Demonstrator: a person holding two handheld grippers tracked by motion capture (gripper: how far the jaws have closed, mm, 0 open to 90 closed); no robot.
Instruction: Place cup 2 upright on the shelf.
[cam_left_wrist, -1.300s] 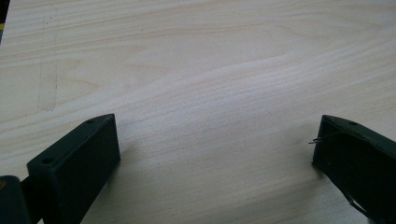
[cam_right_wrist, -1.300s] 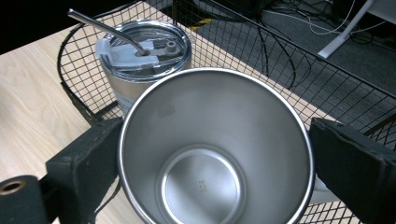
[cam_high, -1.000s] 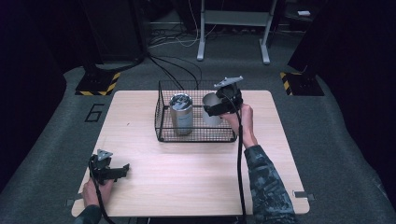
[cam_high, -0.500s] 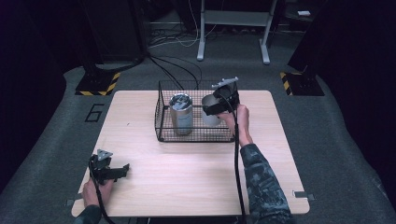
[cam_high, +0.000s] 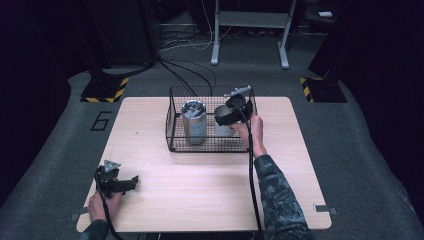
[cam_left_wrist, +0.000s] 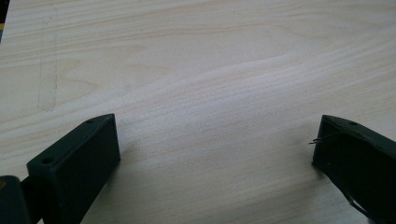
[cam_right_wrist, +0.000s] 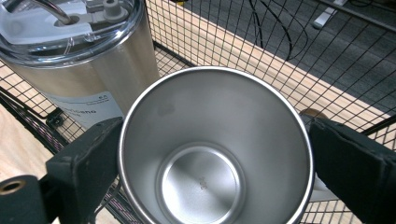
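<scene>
High view, looking down on a pale wooden tabletop (cam_high: 200, 185) with a black wire basket (cam_high: 172, 125) near the far edge. Inside the basket, two steel vessels standing upright: a lidded tumbler (cam_high: 193, 121) on the left, an open steel cup (cam_high: 223, 125) just beside it on the right. Right tool (cam_high: 229, 114) reaching down into the basket over the cup; left tool (cam_high: 122, 184) resting on the near left corner, well apart from the basket, jaws spread wide on bare wood and holding nothing.

Right gripper view, straight down into the empty cup (cam_right_wrist: 212, 149), rim ringed by the jaws, one black pad on each side, against or just beside the wall; firm clamping impossible to confirm.

Step judged in hand: gripping the cup inside the basket. Next move likely calls for a straight lift clear of the mesh wall, without knocking the tumbler (cam_right_wrist: 70, 56).

Writing: pale label on the tumbler with dark lettering, too partial to read. Large "6" (cam_high: 101, 121) marked on the floor left of the tabletop.
</scene>
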